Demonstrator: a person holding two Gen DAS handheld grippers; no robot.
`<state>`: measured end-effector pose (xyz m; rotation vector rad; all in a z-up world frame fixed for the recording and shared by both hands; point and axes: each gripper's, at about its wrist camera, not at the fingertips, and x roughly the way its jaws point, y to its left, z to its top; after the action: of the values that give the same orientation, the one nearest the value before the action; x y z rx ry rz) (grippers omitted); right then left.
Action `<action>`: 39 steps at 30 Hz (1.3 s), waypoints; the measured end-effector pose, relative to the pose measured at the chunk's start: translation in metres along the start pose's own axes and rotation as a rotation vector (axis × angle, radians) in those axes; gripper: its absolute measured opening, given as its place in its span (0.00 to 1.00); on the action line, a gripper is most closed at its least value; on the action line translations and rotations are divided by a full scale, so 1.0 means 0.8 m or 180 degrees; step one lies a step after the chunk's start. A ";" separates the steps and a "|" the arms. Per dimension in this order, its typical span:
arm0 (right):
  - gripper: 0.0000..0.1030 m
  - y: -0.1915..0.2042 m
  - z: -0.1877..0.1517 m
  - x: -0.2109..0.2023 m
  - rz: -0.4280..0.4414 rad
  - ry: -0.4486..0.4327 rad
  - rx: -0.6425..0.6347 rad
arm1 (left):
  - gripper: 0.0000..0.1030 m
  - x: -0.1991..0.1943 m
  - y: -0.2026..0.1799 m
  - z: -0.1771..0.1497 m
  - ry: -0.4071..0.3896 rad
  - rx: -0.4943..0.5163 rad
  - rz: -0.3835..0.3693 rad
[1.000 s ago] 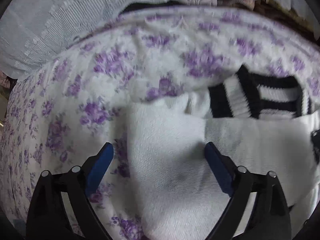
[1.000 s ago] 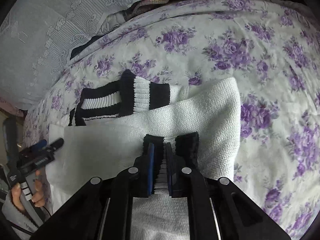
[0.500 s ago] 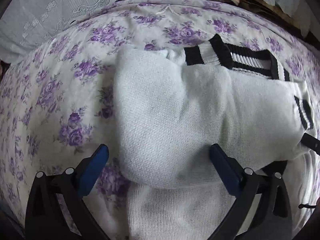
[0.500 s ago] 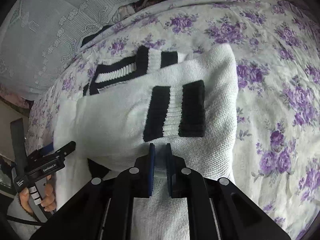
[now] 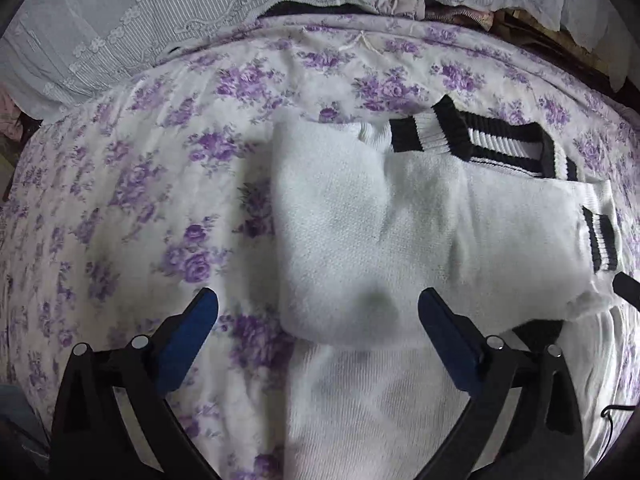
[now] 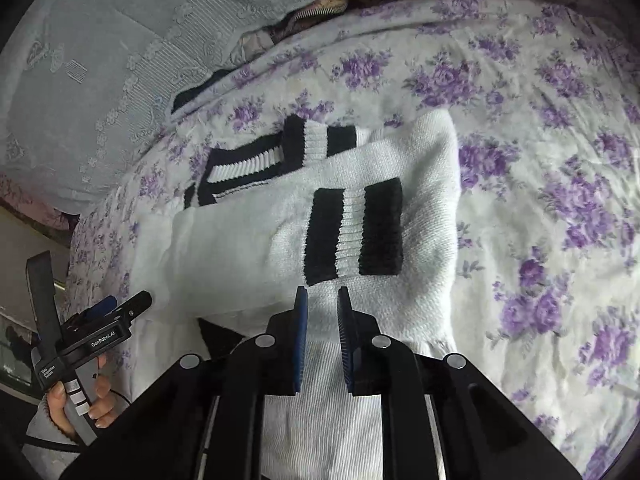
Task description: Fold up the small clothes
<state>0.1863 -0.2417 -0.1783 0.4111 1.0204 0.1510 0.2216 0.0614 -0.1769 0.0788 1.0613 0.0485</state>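
Observation:
A white knit sweater (image 5: 360, 220) with black-and-white striped trim lies folded on the floral bed sheet (image 5: 140, 200). Both sleeves are laid across its body. My left gripper (image 5: 318, 312) hovers wide open over the sweater's near left part, with nothing between its blue pads. In the right wrist view the striped cuff (image 6: 354, 232) rests flat on the sweater (image 6: 248, 240), just ahead of my right gripper (image 6: 322, 308). That gripper's jaws are opening, a narrow gap shows between them, and no cloth is pinched there. The left gripper (image 6: 132, 304) also shows at the sweater's left edge.
A pale lace-trimmed cloth (image 5: 120, 20) covers the back of the bed, with a heap of other clothes (image 5: 440, 4) behind it. A person's hand (image 6: 80, 400) grips the left tool's handle. To the right the purple-flowered sheet (image 6: 560, 200) is wrinkled.
The right gripper let go of the striped cuff, which now lies on the sweater, then drew back and up with its jaws parting. The left gripper also pulled back, staying open.

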 end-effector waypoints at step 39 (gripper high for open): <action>0.72 -0.027 -0.306 -0.178 0.0300 0.0053 0.0576 | 0.94 -0.146 0.050 -0.264 0.0791 0.0068 -0.1323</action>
<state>-0.0978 -0.2414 -0.1848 0.6240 1.0352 0.1472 -0.0196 0.1010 -0.1741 -0.1327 1.3083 -0.3362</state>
